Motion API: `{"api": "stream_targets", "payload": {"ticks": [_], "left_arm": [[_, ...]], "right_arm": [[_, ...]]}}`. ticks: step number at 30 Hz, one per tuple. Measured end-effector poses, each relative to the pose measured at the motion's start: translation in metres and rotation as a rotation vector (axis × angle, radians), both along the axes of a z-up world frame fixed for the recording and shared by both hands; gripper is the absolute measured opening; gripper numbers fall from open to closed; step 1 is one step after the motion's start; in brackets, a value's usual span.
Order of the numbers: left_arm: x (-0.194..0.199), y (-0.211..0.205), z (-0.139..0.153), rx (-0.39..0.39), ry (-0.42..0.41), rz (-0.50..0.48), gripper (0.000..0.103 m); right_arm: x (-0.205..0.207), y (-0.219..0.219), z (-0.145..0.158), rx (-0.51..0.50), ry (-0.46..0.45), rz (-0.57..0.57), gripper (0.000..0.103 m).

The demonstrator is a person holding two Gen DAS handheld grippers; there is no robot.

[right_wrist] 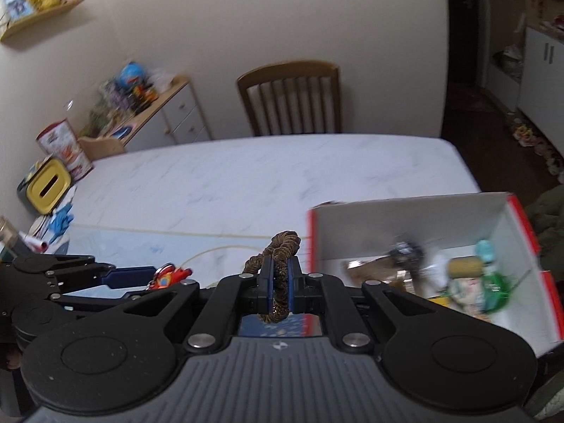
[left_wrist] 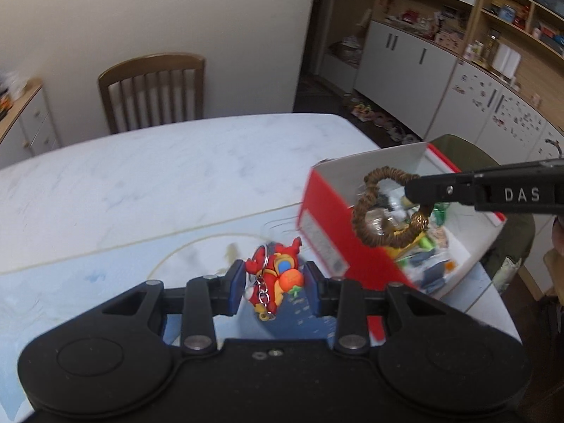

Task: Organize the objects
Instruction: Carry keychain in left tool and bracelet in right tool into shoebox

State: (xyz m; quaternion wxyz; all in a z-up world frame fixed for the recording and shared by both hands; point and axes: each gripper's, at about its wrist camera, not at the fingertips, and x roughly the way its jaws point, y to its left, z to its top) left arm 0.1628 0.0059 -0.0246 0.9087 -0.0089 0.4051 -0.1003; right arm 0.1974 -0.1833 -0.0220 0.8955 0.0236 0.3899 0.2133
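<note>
Gripping a red keychain toy (left_wrist: 275, 278), left gripper (left_wrist: 275, 290); right gripper (right_wrist: 280, 283) apparently pinches a hair tie (right_wrist: 280, 264).

A wooden chair (right_wrist: 289, 97) stands against the pale wall behind the marbled surface (right_wrist: 268, 176). A low cabinet (right_wrist: 169, 109) to the left carries cluttered toys, with a yellow tin (right_wrist: 47, 185) nearby. White cupboards (left_wrist: 409, 60) line the far room.

Motion blur smears the jumbled items (right_wrist: 469, 282) inside the red box (right_wrist: 528, 232) beyond telling apart.
</note>
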Motion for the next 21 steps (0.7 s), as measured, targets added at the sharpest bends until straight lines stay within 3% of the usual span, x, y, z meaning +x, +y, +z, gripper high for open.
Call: {"api": "stream_targets", "payload": {"ticks": [10, 21], "left_arm": [[0.019, -0.070, 0.009, 0.031, -0.021, -0.089, 0.033], [0.055, -0.152, -0.018, 0.071, 0.024, -0.160, 0.033]], "right_arm": [[0.008, -0.078, 0.001, -0.012, -0.033, -0.111, 0.007], [0.026, -0.145, -0.033, -0.054, -0.002, -0.171, 0.007]]}}
